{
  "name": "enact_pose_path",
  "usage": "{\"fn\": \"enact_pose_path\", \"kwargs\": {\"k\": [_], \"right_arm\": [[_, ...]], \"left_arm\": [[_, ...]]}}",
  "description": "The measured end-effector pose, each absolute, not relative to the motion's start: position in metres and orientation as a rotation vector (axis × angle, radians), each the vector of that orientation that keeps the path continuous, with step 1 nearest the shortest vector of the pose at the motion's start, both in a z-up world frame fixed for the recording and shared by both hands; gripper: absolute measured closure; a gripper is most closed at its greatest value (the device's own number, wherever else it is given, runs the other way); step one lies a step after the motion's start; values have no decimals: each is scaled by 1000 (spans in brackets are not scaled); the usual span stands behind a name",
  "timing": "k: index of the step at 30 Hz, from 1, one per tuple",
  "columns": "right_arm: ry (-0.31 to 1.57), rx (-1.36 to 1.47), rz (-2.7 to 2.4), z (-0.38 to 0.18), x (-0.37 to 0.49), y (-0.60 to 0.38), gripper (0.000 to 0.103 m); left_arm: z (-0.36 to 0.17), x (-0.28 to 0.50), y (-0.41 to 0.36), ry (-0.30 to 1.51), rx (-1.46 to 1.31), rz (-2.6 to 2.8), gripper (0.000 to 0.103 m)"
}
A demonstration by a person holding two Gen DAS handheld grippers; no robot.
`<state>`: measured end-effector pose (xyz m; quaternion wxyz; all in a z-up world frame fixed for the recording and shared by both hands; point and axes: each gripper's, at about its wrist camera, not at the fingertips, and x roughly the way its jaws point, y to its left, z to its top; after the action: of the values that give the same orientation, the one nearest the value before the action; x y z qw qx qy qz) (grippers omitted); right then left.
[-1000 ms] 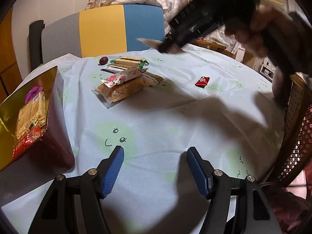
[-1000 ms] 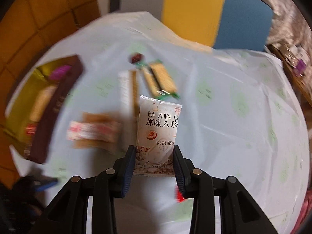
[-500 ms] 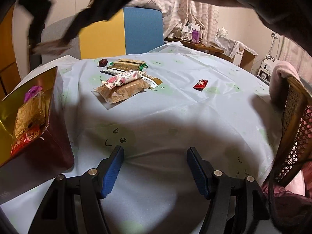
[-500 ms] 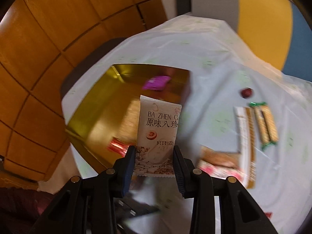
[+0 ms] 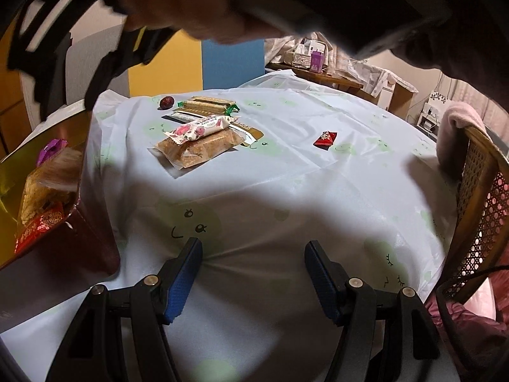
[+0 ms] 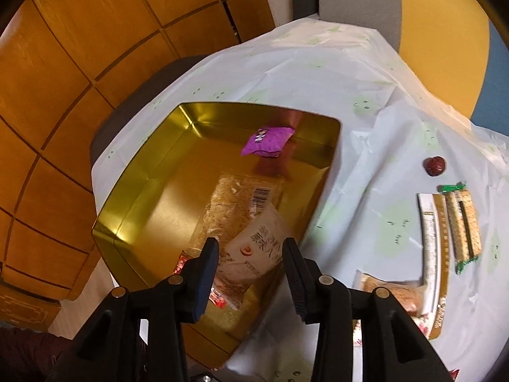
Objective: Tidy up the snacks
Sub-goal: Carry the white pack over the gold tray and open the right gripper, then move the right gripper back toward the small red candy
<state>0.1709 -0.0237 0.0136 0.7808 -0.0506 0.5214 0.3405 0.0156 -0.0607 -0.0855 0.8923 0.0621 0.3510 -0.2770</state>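
Note:
My right gripper [image 6: 250, 246] hangs over the gold tin [image 6: 165, 191], its jaws opening. The white snack packet [image 6: 254, 267] lies tilted and blurred below the pads, free of them, on top of a clear-wrapped grain bar [image 6: 235, 200] in the tin. A purple packet [image 6: 268, 141] sits at the tin's far side. My left gripper [image 5: 253, 246] is open over bare tablecloth with nothing between its fingers. A pile of snack bars [image 5: 200, 146], a red candy [image 5: 325, 138] and a dark red date [image 5: 165, 102] lie on the table beyond it.
In the left wrist view the tin's red outer wall [image 5: 89, 232] stands at the left, and a hand [image 5: 178, 3] and dark sleeve cross the top. A wicker chair [image 5: 477, 197] stands at the right edge. Long bars [image 6: 463, 222] lie to the right of the tin.
My right gripper swung left from above the snack pile to above the tin. Its jaws widened and the white packet dropped out, tilting into the tin. The left gripper stayed put.

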Motion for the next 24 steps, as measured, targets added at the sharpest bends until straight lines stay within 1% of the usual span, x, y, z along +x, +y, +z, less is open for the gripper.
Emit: {"fn": "enact_pose_path", "kwargs": {"k": [9, 24], "right_arm": [[1082, -68, 638, 26, 163, -88, 61], [1136, -22, 277, -1, 151, -249, 61]], "left_arm": [[-85, 15, -63, 727, 146, -566, 36], [-86, 16, -65, 734, 155, -550, 35]]}}
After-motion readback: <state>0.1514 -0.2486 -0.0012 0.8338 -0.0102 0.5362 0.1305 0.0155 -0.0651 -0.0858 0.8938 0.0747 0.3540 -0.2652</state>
